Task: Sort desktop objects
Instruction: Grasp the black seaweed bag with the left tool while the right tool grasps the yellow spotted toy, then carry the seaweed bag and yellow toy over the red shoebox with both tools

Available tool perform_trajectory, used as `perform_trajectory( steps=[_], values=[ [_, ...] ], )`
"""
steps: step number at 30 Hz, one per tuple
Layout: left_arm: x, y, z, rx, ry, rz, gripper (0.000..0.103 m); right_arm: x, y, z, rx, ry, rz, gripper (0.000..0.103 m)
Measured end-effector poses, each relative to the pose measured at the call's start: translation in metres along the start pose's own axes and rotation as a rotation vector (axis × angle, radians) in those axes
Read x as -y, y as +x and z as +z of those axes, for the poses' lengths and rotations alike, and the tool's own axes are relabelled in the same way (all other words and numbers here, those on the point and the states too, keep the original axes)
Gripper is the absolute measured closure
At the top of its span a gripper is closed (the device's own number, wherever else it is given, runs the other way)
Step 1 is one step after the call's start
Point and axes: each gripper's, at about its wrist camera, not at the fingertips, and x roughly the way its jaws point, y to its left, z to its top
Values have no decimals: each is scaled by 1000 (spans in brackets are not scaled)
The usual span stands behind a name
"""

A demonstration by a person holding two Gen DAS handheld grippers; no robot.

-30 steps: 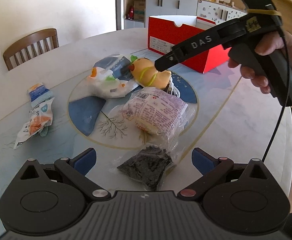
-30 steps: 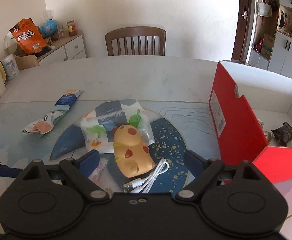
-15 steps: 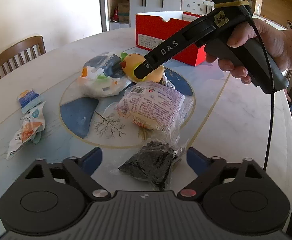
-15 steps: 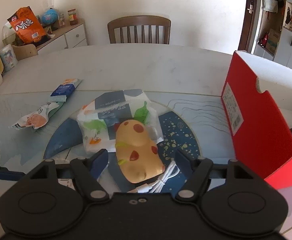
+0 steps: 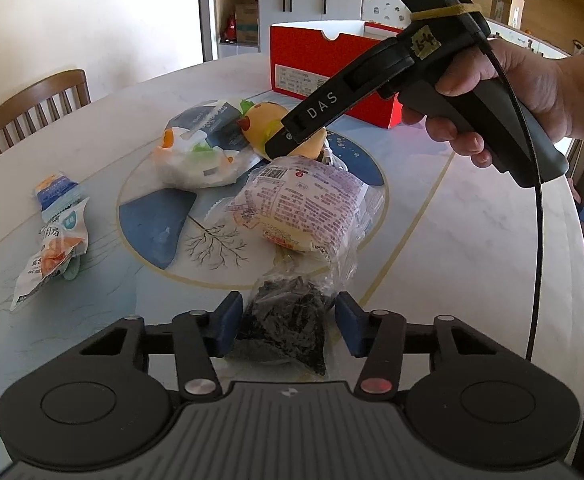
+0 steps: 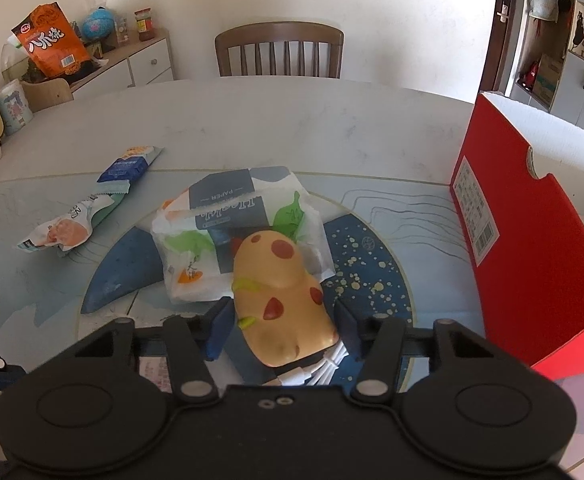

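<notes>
A small clear bag of dark bits (image 5: 282, 326) lies at the near edge of the round table. My left gripper (image 5: 288, 312) is closing round it, and its blue pads touch both sides of the bag. A yellow toy with red spots (image 6: 280, 292) leans on a tissue pack (image 6: 228, 232). My right gripper (image 6: 284, 320) is closing too, with its pads against the toy's flanks. In the left wrist view a hand (image 5: 512, 92) holds that gripper, whose black finger (image 5: 312, 112) covers part of the toy (image 5: 264, 116).
A wrapped bread packet (image 5: 304, 204) lies just beyond the dark bag. Two snack sachets (image 5: 52, 240) sit to the left. An open red box (image 6: 532, 260) stands on the right, and a white cable (image 6: 324, 364) is under the toy. A wooden chair (image 6: 280, 48) stands behind the table.
Both pairs of jaws have narrowed from wide open until the pads reach the dark bag and the toy. The right gripper has come slightly forward and down over the toy.
</notes>
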Motion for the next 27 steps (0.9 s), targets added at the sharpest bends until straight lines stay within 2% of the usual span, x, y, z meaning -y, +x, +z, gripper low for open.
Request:
perform_trajectory(
  steps=[2,8,27],
  values=[
    [-1,0,1,0,-3,0,62,0,0,0,1,-2,-3,52],
    [1,-2,3,-3,9,17,68,-2,-4,0,16,-10,1,56],
    [3,-26,20,33,-38,54,68,2,-35,3,65,-14,17,57]
  ],
)
